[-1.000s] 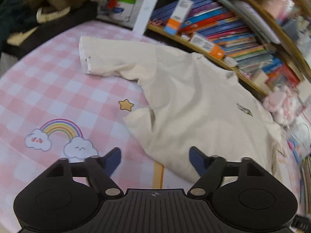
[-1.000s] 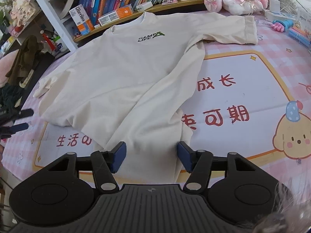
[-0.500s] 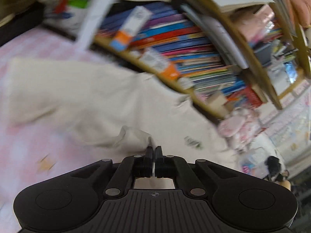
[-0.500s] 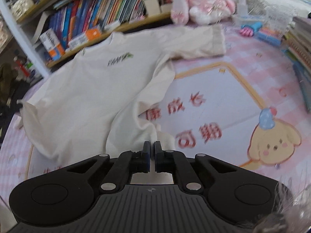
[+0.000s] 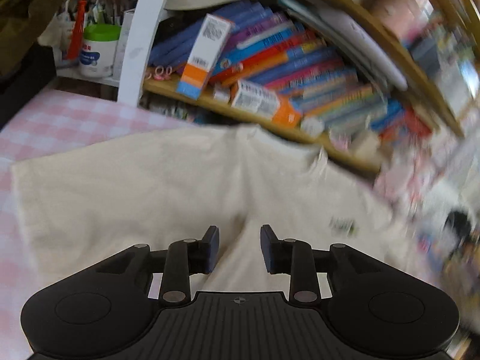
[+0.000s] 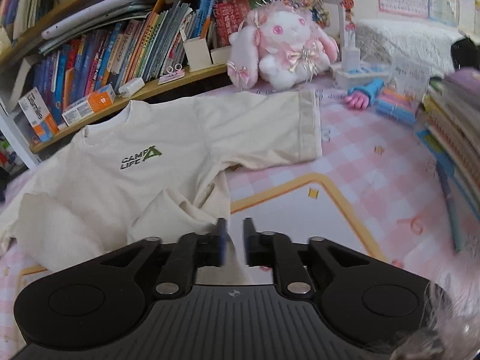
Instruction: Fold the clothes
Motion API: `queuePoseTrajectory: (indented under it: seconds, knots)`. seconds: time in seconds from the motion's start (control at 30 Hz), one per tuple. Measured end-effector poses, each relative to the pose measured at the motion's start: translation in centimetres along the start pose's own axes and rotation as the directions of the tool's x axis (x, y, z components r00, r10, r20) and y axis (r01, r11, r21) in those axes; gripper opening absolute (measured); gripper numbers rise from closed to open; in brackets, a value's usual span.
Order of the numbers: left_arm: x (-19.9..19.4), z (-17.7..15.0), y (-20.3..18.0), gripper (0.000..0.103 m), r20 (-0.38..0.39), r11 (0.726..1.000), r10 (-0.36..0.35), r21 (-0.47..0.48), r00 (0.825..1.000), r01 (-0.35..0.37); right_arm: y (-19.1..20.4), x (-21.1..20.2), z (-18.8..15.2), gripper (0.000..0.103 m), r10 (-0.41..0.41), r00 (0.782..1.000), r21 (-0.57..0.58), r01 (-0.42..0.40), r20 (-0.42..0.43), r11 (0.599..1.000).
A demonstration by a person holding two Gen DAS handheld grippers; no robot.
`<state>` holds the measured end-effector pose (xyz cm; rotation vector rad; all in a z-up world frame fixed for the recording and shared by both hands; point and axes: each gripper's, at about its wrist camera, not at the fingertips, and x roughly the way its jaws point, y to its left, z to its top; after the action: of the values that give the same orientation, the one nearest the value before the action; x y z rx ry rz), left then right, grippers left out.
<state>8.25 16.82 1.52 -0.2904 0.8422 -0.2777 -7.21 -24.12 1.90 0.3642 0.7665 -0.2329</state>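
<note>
Bookshelves [image 6: 126, 57] crammed with colourful books are lining the back of a pink checked surface [image 6: 360, 162], where a cream T-shirt [image 6: 156, 165] with a green "CAMP LIFE" print is lying, its lower part bunched up. I am steering the left hand-held gripper [image 5: 239, 247] above the shirt, jaws opening, with nothing pinched between them. My right hand-held gripper [image 6: 234, 241] is opening narrowly at the shirt's folded-up hem, gripping nothing. A pink plush rabbit [image 6: 282, 51] is sitting beyond the sleeve.
</note>
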Motion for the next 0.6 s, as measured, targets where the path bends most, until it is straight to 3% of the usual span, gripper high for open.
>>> queuePoseTrajectory:
  seconds: [0.07,0.2,0.47,0.53,0.57,0.6]
  knots:
    - [0.3,-1.6,-0.6,0.03,-0.056,0.996,0.029,0.084,0.998,-0.024,-0.4,-0.4,-0.9,0.04,0.024,1.0,0.04,-0.023,-0.015,0.999]
    - [1.9,-2.9,-2.0,0.03,-0.07,0.966,0.115,0.241,0.991,-0.095,-0.8,-1.3,-2.9,0.042,0.054,0.997,0.076,-0.05,-0.054,0.996]
    - [4.2,-2.2,-0.8,0.029,-0.11,0.979,0.065,0.197,0.992,-0.042,-1.4,-1.4,-4.4,0.044,0.104,0.99,0.149,-0.089,-0.099,0.985]
    - [3.7,-2.3,-0.7,0.015,-0.098,0.982,0.032,0.187,0.995,-0.013,-1.5,-1.3,-4.5,0.043,0.121,0.987,0.172,-0.102,-0.103,0.98]
    - [3.2,-2.3,-0.9,0.007,-0.09,0.98,0.025,0.198,0.996,-0.006,-1.5,-1.2,-4.5,0.037,0.13,0.986,0.175,-0.11,-0.106,0.978]
    - [2.4,-2.2,-1.1,0.005,-0.079,0.978,0.02,0.208,0.997,-0.004,-1.5,-1.3,-4.5,0.029,0.14,0.984,0.176,-0.119,-0.109,0.977]
